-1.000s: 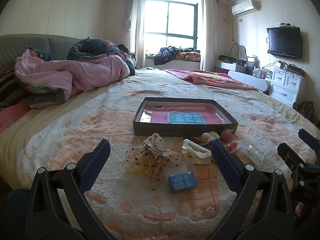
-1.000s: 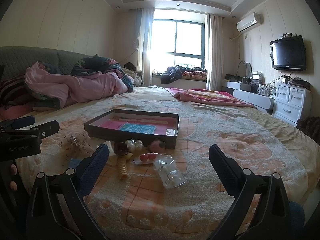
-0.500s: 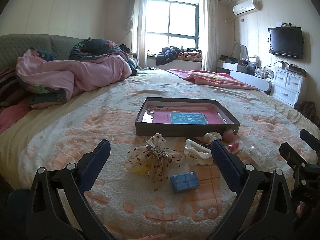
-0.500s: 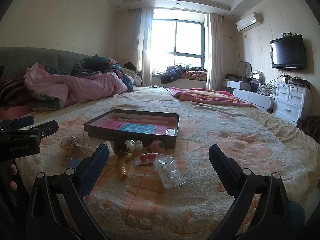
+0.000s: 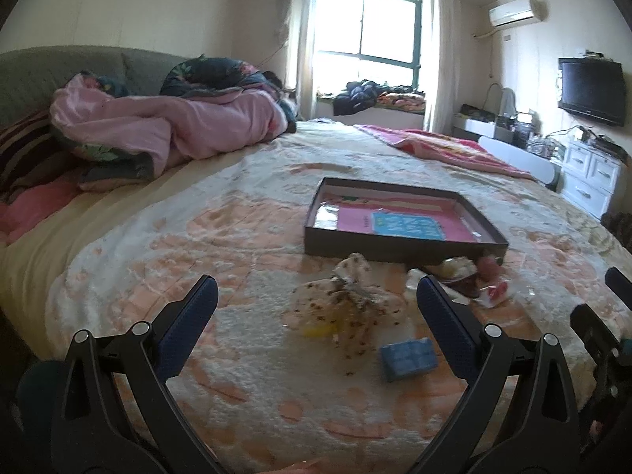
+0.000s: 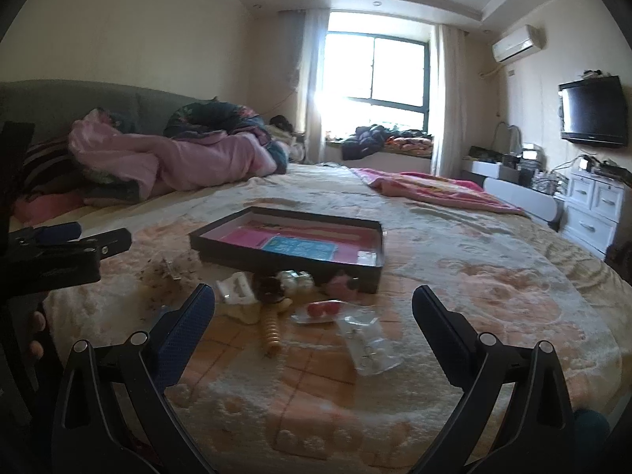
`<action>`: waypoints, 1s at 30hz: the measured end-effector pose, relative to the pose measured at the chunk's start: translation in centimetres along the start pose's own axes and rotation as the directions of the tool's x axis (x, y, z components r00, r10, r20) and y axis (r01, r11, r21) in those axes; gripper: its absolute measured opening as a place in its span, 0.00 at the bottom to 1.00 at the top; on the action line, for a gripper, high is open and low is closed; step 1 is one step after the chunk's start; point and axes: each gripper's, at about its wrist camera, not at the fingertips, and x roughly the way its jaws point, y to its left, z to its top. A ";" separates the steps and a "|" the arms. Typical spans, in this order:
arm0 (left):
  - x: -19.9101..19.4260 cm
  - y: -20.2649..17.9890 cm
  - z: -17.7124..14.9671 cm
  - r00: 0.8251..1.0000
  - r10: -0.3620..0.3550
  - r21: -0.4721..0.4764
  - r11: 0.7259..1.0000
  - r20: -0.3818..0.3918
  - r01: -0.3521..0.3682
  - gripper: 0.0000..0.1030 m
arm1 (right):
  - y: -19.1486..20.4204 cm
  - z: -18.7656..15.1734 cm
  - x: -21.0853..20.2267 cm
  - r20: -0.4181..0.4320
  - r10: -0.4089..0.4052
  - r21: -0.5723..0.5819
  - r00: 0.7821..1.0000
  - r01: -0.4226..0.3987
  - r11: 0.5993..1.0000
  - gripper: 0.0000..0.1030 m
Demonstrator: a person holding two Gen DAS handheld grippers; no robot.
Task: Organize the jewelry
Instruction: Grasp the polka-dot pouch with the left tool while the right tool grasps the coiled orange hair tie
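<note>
A shallow dark tray [image 5: 399, 251] [image 6: 284, 262] with a pink and blue card inside lies on the bed. In front of it sits a scatter of jewelry: a dotted fabric bow clip [image 5: 349, 308], a blue box [image 5: 409, 358], a white claw clip [image 6: 237, 290], red earrings in a packet [image 6: 324, 310], a clear packet [image 6: 369, 341] and a beige spiral piece [image 6: 271, 333]. My left gripper [image 5: 314, 316] hovers open just short of the bow clip. My right gripper [image 6: 312, 322] is open above the red earrings and clear packet. Neither holds anything.
The items rest on a fluffy peach-and-white blanket [image 5: 221, 245]. Pink bedding [image 5: 166, 126] is piled at the back left, a red blanket [image 5: 442, 146] at the back right. White drawers [image 5: 592, 177] and a wall TV [image 5: 590, 91] stand to the right.
The left gripper has swung left, so the tray and clips now sit further right in its view. The right gripper has shifted slightly right and tilted. Both stay open.
</note>
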 end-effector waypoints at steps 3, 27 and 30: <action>0.9 0.9 -0.2 0.999 0.018 -0.010 1.000 -0.038 -0.018 0.90 | 0.8 0.0 0.6 -0.017 0.036 -0.016 0.999 -0.036 0.999 0.94; 7.9 0.9 -0.8 0.962 -0.136 0.058 0.986 -0.237 0.154 0.90 | 2.5 -1.5 11.2 -0.347 0.171 -0.022 0.922 -0.190 0.981 0.51; 9.0 -0.1 -0.9 0.953 -0.149 0.100 0.979 -0.262 0.181 0.90 | 2.6 -2.0 12.0 -0.380 0.167 -0.024 0.910 -0.190 0.981 0.46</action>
